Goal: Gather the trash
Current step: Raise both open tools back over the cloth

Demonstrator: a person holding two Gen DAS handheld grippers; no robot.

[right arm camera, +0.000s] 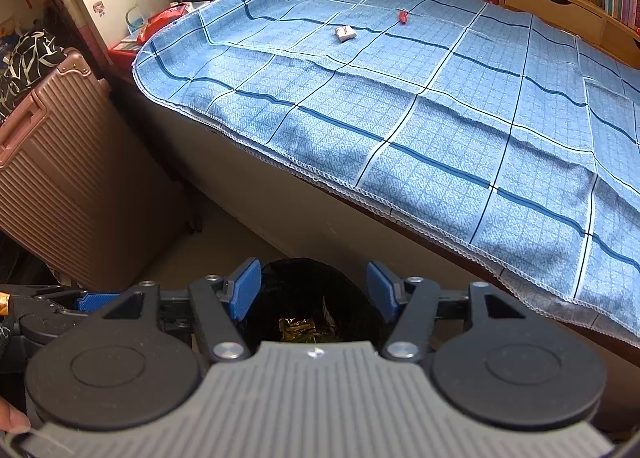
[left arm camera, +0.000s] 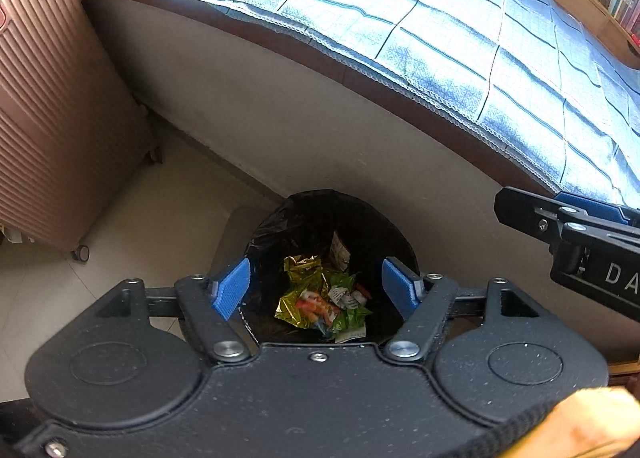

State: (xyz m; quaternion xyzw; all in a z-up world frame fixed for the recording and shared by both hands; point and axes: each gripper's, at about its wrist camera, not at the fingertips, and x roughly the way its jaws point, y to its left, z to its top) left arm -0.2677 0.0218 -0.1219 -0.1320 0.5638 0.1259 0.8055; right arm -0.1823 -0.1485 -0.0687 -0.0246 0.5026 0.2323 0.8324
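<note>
The bed, spread with a blue checked cloth, took up most of both views, with a ribbed pink suitcase standing on the floor at its corner. Beside the bed's side panel stood a bin lined with a black bag, already holding gold foil and green wrappers.

Both tools hung over that bin, pointing steeply down. The left gripper had its blue fingers well apart with nothing between them; the right gripper stood likewise spread and empty.

Two bits of trash remained far up the cloth: a crumpled white wrapper and, just beyond it, a small red scrap.

Both pieces looked small and flat, so the likely failure was a pinch that gathered the loose cloth along with them, or skidded the scrap away. The two tools sat near each other and could knock together on leaving. A long carry back might also drop a light wrapper short of the bag.
</note>
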